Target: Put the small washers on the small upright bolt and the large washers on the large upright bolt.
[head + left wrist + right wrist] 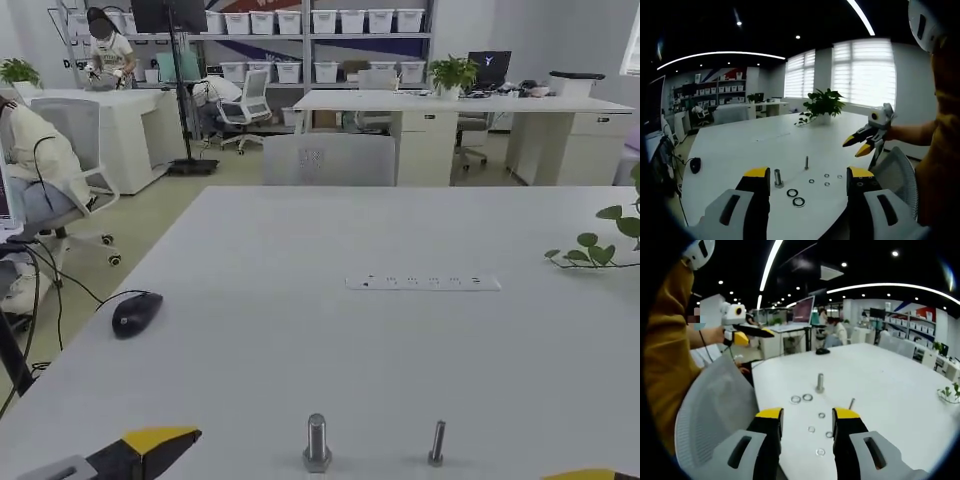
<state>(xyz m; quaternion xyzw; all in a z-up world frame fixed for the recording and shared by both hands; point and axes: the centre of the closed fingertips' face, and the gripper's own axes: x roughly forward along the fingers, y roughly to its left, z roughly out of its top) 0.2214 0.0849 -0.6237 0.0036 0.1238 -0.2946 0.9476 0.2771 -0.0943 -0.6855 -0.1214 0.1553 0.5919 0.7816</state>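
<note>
An open office with shelves of white storage bins (pixel 325 20) lies behind a broad white worktop (pixel 300 360). Near its front edge stand a thick grey steel large upright bolt (pixel 317 444) and, beside it, a thin small upright bolt (pixel 437 443). Two large steel ring washers (pixel 792 193) and four small washers (pixel 826 175) lie flat on the worktop near the bolts. The left gripper (pixel 809 172) and right gripper (pixel 808 413) hover with yellow-tipped fingers (pixel 770 414) wide apart, holding nothing. A black mouse (pixel 137 312) and a white power strip (pixel 423 283) lie further off.
</note>
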